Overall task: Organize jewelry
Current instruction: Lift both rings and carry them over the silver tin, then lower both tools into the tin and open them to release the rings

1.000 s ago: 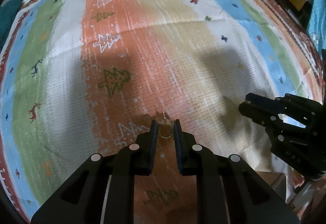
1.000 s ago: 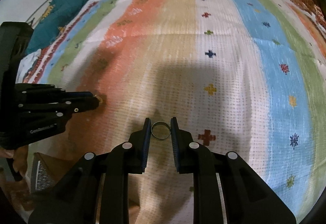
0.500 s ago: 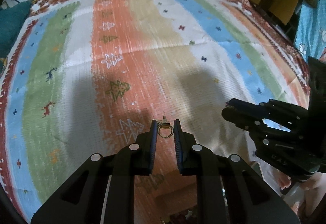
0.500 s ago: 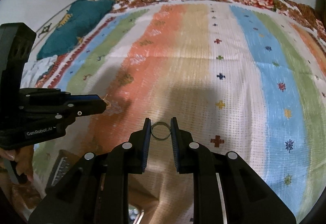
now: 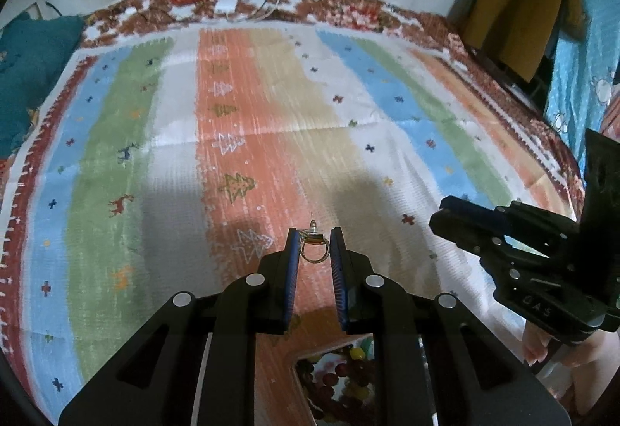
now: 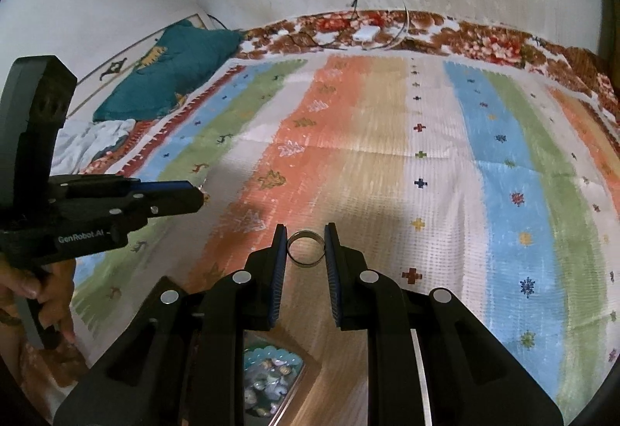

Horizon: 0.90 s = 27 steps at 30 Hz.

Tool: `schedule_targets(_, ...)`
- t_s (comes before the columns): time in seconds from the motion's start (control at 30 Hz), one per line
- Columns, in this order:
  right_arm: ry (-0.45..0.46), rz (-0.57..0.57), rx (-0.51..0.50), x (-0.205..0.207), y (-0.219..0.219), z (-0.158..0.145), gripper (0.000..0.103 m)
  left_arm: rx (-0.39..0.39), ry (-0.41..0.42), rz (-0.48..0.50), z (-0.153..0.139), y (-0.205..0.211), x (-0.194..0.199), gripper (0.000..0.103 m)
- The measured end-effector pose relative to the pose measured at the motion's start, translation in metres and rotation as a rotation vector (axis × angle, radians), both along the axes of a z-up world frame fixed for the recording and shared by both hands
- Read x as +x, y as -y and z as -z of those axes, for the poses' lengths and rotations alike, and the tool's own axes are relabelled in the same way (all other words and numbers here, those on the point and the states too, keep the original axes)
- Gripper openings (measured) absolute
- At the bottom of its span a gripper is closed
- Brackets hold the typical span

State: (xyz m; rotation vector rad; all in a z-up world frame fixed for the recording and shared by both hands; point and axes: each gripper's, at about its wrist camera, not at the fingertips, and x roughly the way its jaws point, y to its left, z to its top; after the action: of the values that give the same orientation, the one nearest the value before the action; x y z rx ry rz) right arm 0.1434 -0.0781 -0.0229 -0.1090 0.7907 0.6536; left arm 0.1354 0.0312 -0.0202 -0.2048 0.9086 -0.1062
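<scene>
Left wrist view, one small gold hoop earring (image 5: 314, 247) pinched at 12 o'clock between left gripper (image 5: 314, 251) fingertips, one plain silver band ring (image 6: 305, 247) likewise clamped in right gripper (image 6: 305, 249), above striped woven rug (image 5: 271, 123).

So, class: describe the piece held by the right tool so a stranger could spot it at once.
Start at the striped bedspread, then find the black right tool above it. Pinched between its blue-padded fingers is a plain silver ring, a wide smooth band, unlike the thin gold hoop earring in the left tool.

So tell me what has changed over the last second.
Both grippers have risen and pulled back from the striped cloth: the wall and a box of beads have come into view. The left gripper still clamps the gold earring, and the right gripper the silver ring.
</scene>
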Motion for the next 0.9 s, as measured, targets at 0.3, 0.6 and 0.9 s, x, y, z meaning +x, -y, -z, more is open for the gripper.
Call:
schedule_targets(0.3, 0.030, -0.020, 0.023, -0.019, 0.005, -0.008, 0.020, -0.006, 0.052, -0.014, -0.011, 0.005, -0.025, 0.016)
schedule_targets(0.6, 0.064, -0.040, 0.046, -0.033, 0.007, -0.014, 0.020, 0.009, 0.112, -0.003, -0.019, 0.010, -0.045, 0.016)
schedule_targets(0.9, 0.081, -0.073, 0.057, -0.048, 0.006, -0.018, 0.020, 0.011, 0.140, 0.014, -0.021, 0.015, -0.063, 0.016)
